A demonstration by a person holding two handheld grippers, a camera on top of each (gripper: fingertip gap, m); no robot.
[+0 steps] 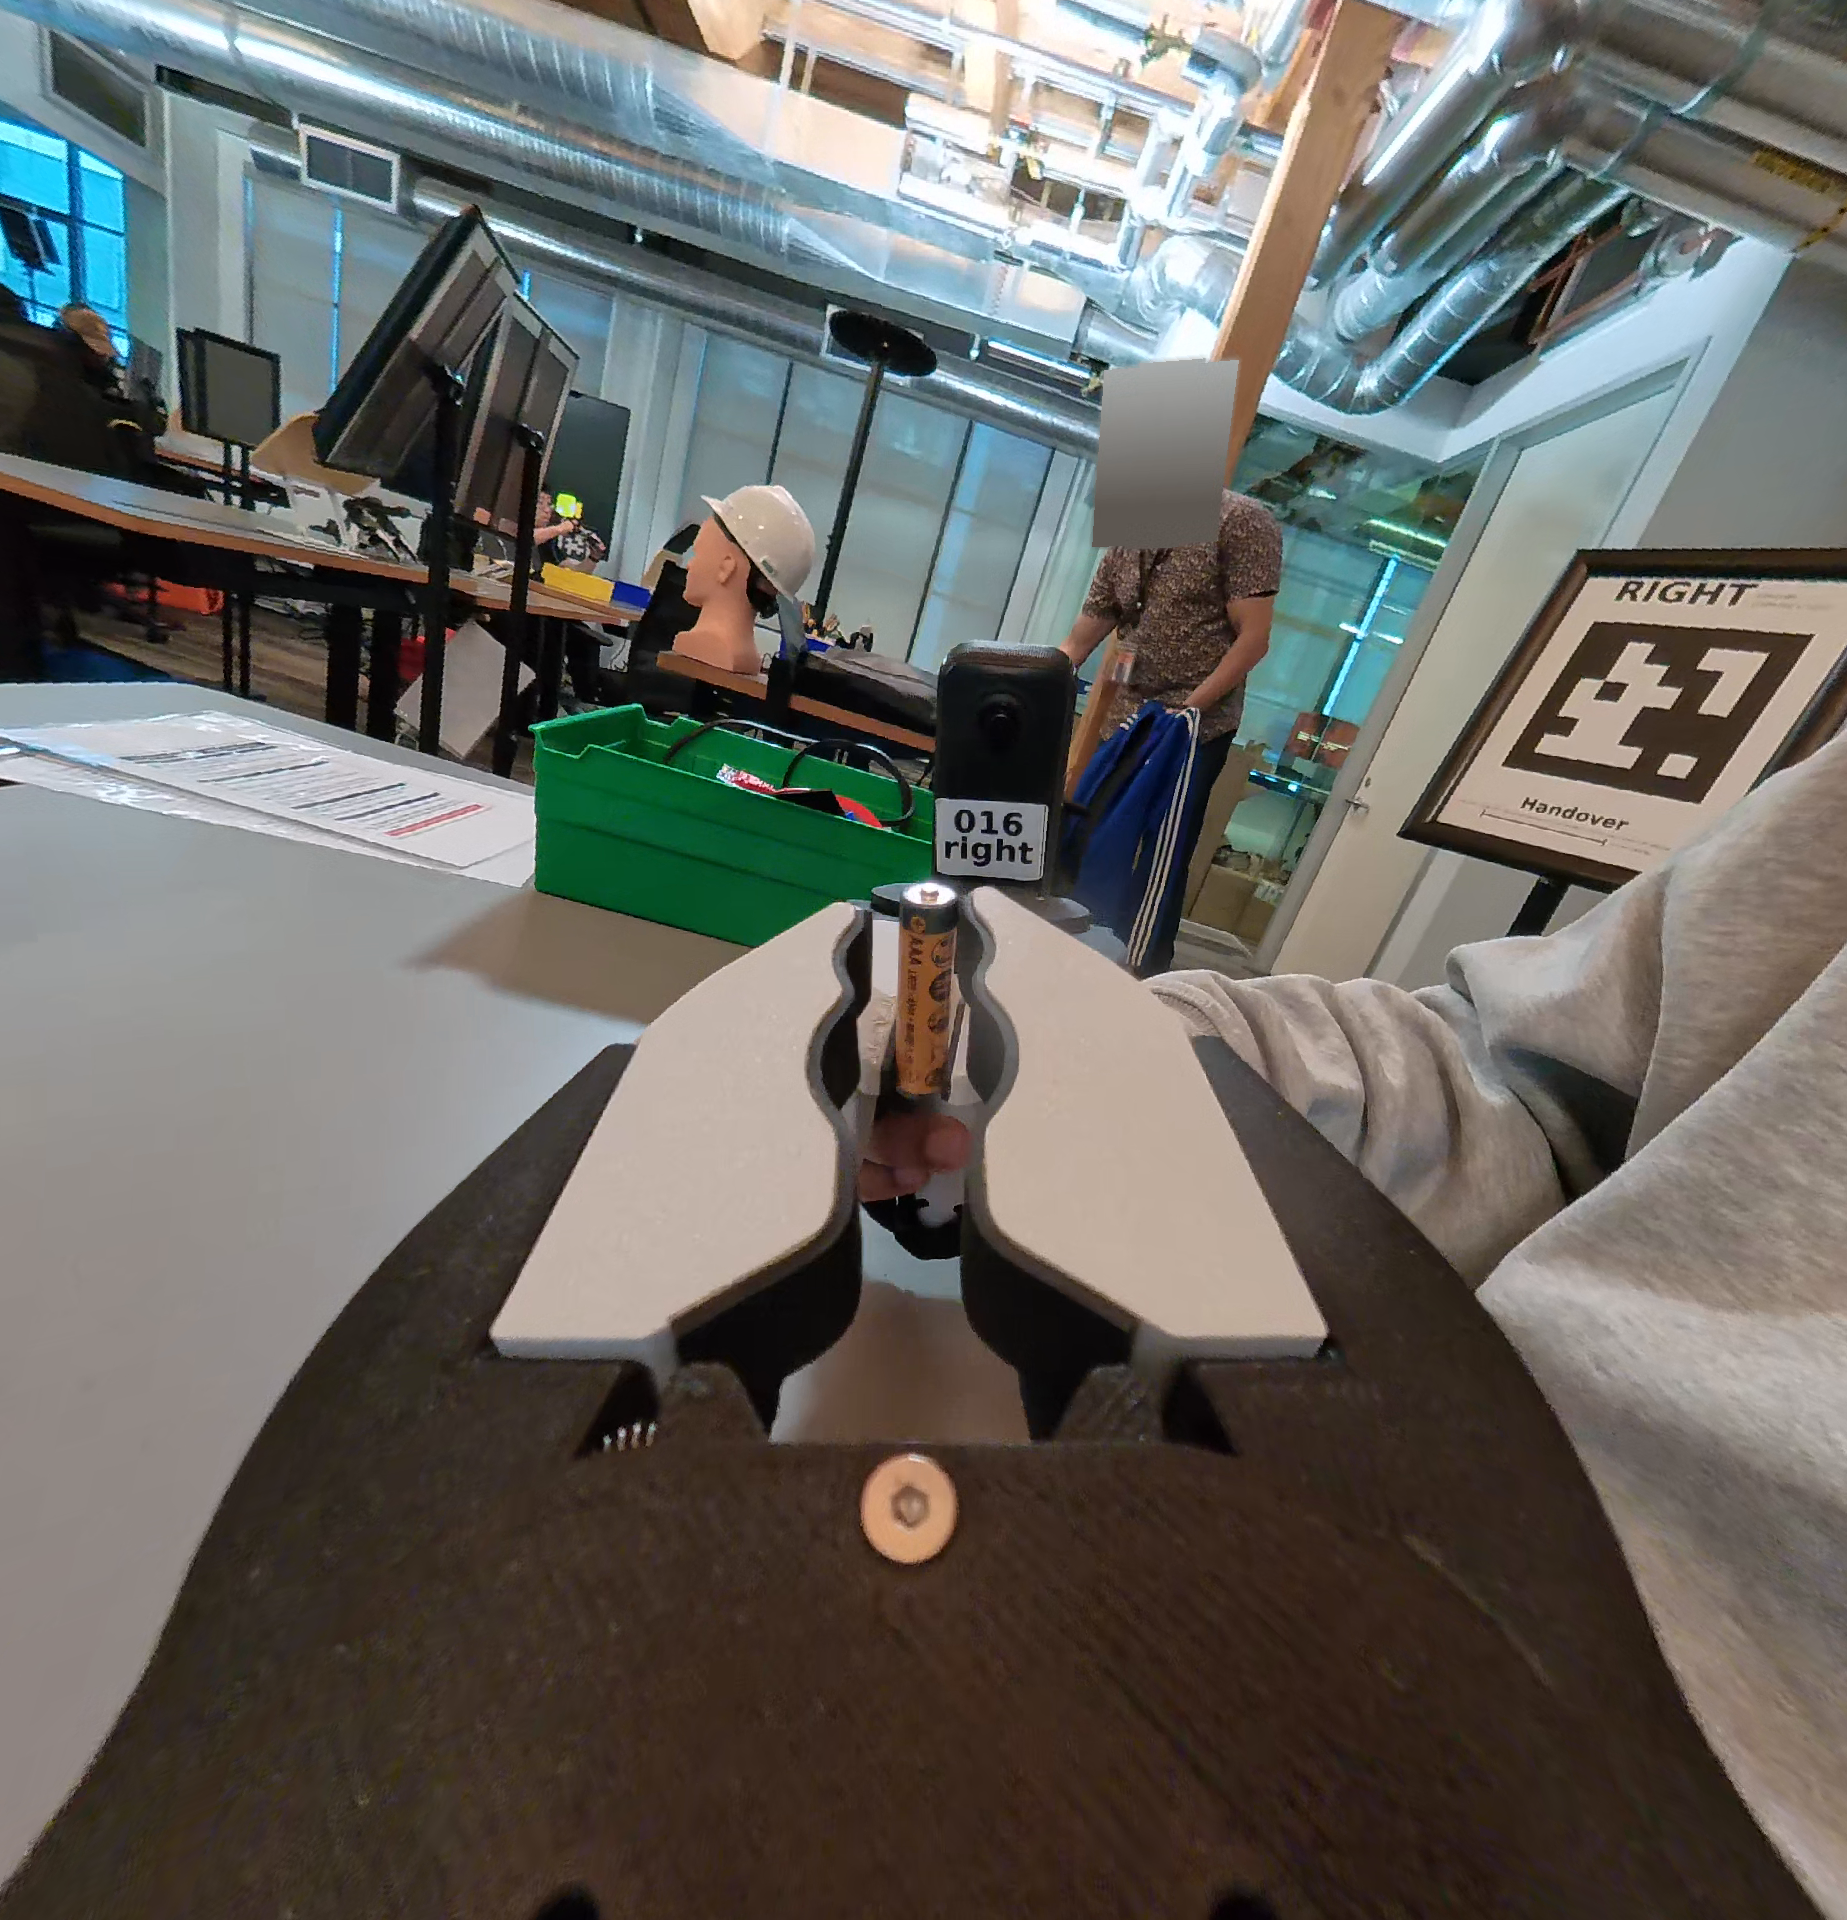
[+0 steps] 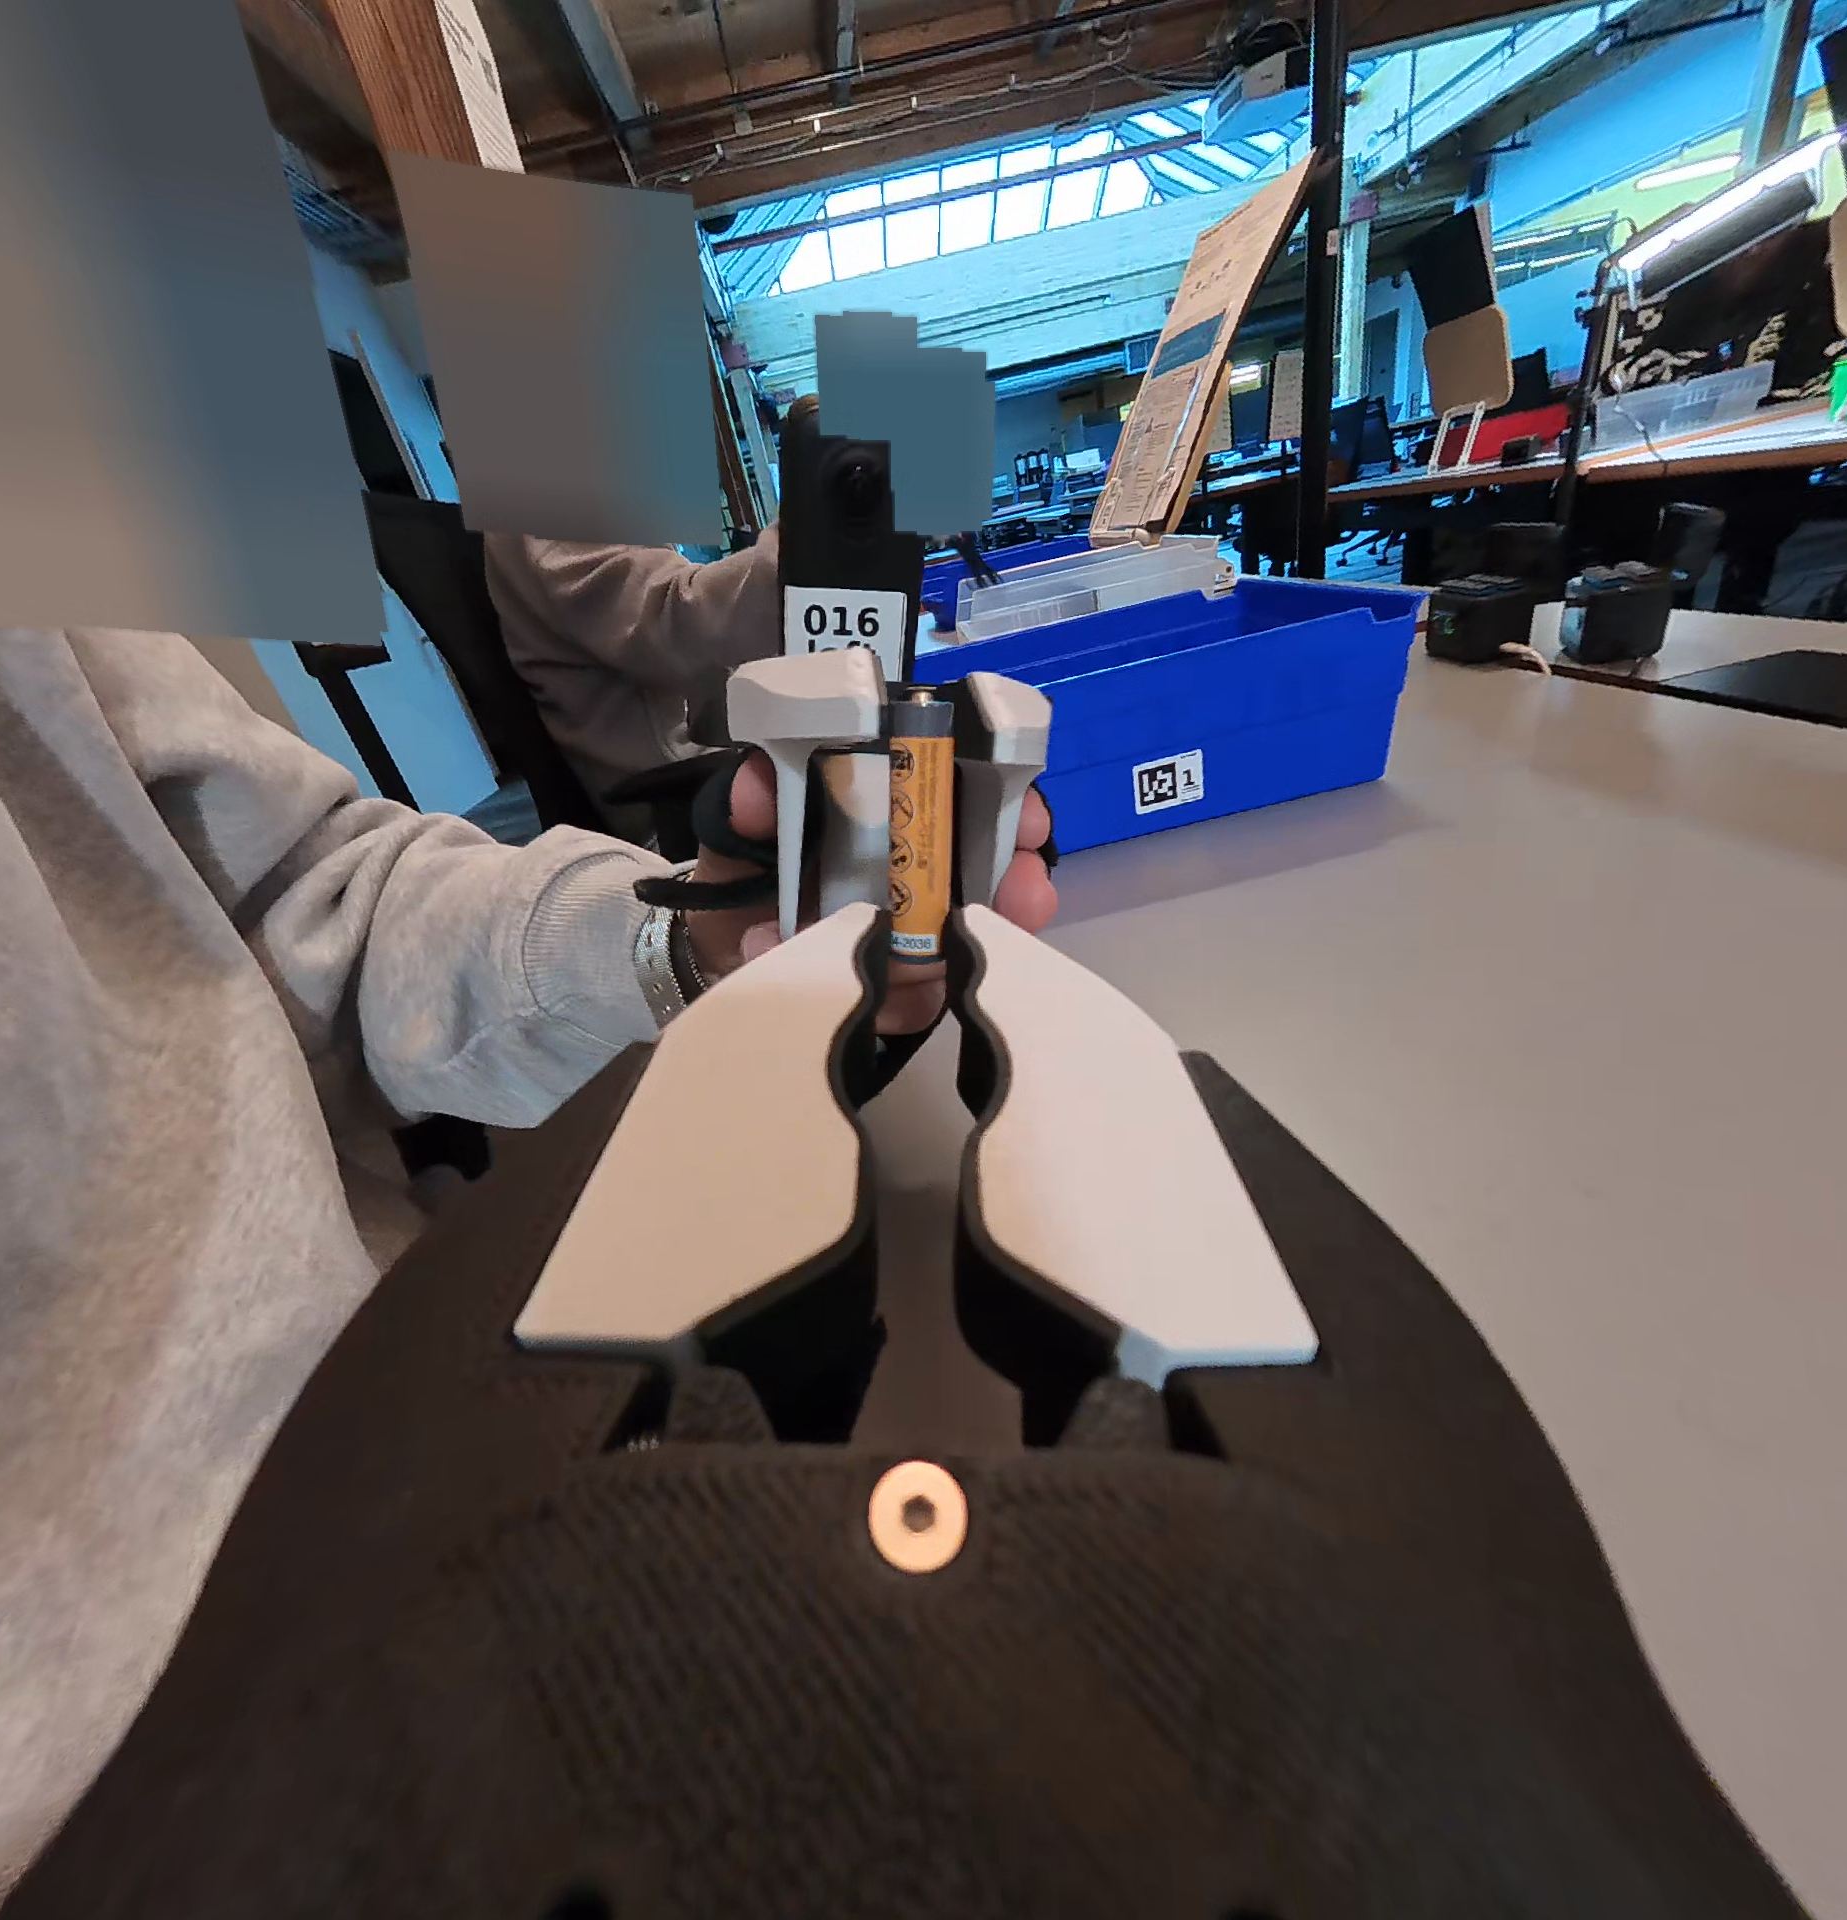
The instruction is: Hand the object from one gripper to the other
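Battery (image 2: 919, 831) upright, both tools clamped on it; right view alone shows blue bin (image 2: 1210, 707).

Orange-and-black battery (image 2: 920, 831), grey-white gripper fingers (image 2: 1106, 1143), green bin (image 1: 711, 831), blue bin (image 2: 1210, 707)

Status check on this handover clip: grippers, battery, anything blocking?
Left gripper and right gripper meet fingertip to fingertip. Battery upright between both pairs of fingers, above the table; which gripper bears it, unclear. Nothing in the way.
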